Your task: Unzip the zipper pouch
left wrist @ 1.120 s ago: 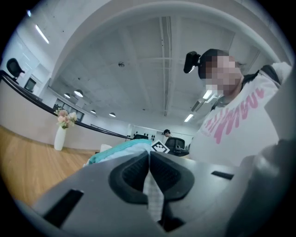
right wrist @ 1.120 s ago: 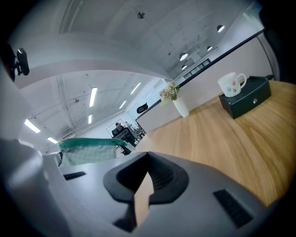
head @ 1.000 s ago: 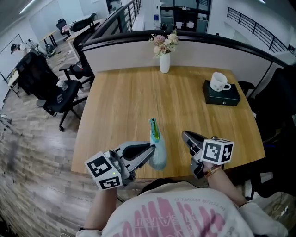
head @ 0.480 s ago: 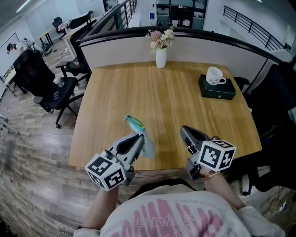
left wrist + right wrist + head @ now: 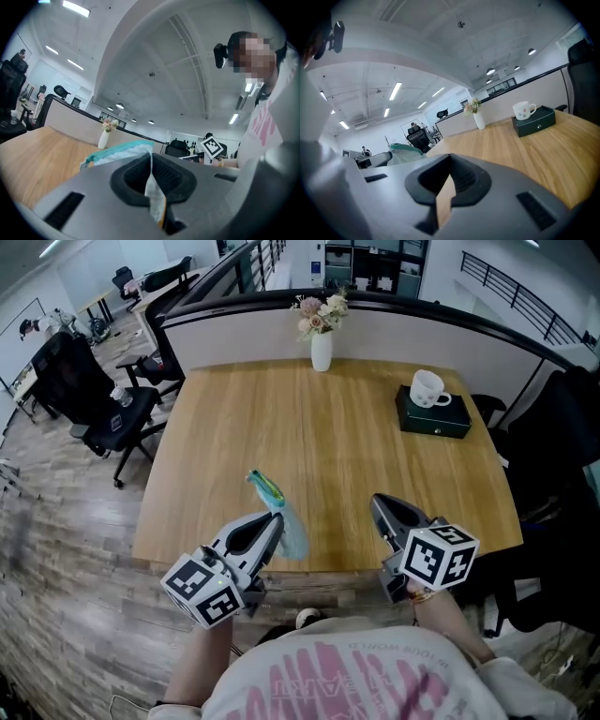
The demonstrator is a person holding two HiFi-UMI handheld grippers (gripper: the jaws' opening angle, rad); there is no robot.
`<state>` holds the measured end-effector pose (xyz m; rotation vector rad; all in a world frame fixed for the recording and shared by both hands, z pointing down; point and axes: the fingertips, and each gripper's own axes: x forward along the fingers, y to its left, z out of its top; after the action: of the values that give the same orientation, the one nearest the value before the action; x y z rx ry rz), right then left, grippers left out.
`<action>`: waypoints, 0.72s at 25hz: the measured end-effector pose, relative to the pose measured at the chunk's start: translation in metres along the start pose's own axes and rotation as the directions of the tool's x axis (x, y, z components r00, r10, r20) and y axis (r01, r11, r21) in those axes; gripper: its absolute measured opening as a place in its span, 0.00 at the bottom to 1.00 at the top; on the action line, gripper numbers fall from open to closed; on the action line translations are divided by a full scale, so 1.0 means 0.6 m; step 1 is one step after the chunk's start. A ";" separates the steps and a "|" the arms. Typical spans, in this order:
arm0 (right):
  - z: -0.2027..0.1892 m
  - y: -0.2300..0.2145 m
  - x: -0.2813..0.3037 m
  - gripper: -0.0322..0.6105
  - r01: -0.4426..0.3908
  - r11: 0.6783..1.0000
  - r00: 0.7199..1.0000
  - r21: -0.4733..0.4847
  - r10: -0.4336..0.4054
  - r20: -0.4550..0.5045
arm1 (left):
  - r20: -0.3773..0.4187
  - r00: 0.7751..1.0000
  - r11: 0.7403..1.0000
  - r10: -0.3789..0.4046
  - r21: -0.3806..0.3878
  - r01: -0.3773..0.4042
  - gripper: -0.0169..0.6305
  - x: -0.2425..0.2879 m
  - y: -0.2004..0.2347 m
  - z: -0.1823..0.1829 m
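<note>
A pale blue zipper pouch with a teal zipper edge hangs above the near part of the wooden table. My left gripper is shut on its lower corner. The left gripper view shows the pouch fabric pinched between the jaws and the zipper edge sticking out past them. My right gripper is to the right of the pouch and apart from it, shut with nothing in it. In the right gripper view the pouch shows to the left, beyond the closed jaws.
A white vase of flowers stands at the table's far edge. A white mug sits on a dark box at the far right. Black office chairs stand on the floor to the left.
My left gripper carried the pouch left and nearer the table's front edge, and the pouch now leans left instead of standing upright. My right gripper lifted slightly and stayed shut.
</note>
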<state>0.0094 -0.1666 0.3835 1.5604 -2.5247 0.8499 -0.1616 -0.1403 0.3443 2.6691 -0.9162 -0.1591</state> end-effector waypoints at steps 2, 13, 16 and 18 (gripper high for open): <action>-0.003 -0.009 -0.015 0.05 -0.003 1.000 1.000 0.005 0.003 -0.010 | 0.007 1.000 1.000 0.022 -0.008 -0.021 0.05 0.001 -0.012 -0.002; -0.007 -0.037 -0.067 0.05 -0.022 1.000 1.000 0.014 0.022 -0.008 | -0.004 0.998 0.998 0.060 0.007 -0.060 0.05 0.002 -0.071 -0.022; -0.012 -0.037 -0.076 0.05 -0.024 1.000 1.000 0.014 0.024 -0.012 | -0.001 0.998 0.998 0.068 0.003 -0.068 0.05 0.000 -0.077 -0.025; -0.014 -0.039 -0.081 0.05 -0.024 1.000 1.000 0.013 0.024 -0.013 | 0.000 0.997 0.997 0.074 -0.001 -0.074 0.05 -0.002 -0.079 -0.028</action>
<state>0.0506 -0.1311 0.3851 1.5260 -2.5392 0.8777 -0.1317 -0.0997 0.3444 2.6291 -1.0131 -0.1424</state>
